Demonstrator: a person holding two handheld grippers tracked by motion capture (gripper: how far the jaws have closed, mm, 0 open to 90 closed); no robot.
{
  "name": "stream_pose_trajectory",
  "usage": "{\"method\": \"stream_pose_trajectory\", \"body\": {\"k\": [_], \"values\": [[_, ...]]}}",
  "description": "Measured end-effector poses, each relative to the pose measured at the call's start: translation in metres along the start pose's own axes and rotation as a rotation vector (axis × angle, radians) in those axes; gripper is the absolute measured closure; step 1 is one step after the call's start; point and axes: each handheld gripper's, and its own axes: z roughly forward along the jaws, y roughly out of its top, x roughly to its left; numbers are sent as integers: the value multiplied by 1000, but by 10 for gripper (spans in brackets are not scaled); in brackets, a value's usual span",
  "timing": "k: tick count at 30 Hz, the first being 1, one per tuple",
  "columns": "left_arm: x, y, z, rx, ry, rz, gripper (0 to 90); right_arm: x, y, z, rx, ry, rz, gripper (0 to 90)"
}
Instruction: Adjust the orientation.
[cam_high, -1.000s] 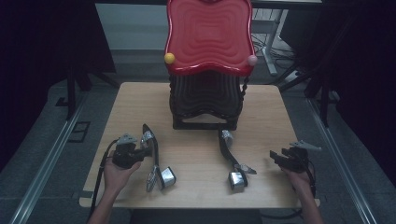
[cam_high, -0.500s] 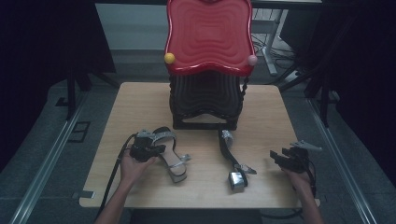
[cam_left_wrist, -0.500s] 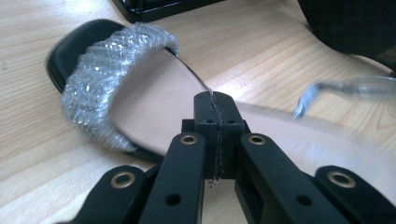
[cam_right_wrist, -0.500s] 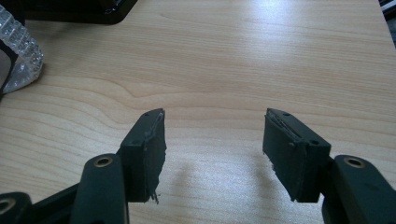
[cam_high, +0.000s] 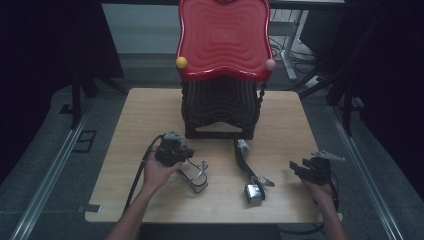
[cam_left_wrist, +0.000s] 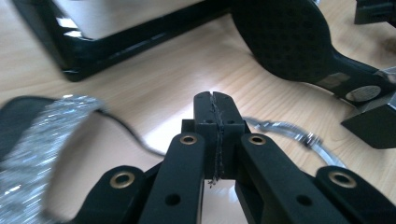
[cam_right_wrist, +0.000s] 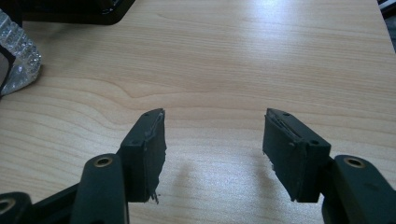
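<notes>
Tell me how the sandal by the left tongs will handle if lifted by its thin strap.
The sandal would probably dangle and swing: the left tongs pinch only its thin strap. It looks light, open-framed, so it may twist.

Red-topped black stand (cam_high: 222, 75) at table's (cam_high: 150, 115) far edge (upright)

black gripper (cam_left_wrist: 215, 109), brass rivets, trailing cable
</notes>
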Motion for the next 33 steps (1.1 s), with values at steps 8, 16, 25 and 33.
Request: {"method": "stream_pose_trajectory", "body": {"k": [8, 16, 25, 33], "values": [[-25, 7, 31, 117, -21, 55, 900, -2, 2, 2, -2, -3, 12, 396], [-20, -8, 40, 174, -36, 1, 900, -1, 3, 3, 1, -2, 14, 395], [-14, -28, 28, 193, -61, -11, 900, 3, 1, 4, 10, -2, 0, 393], [-10, -39, 11, 227, -41, 14, 900, 2, -1, -3, 4, -3, 1, 389]]}}
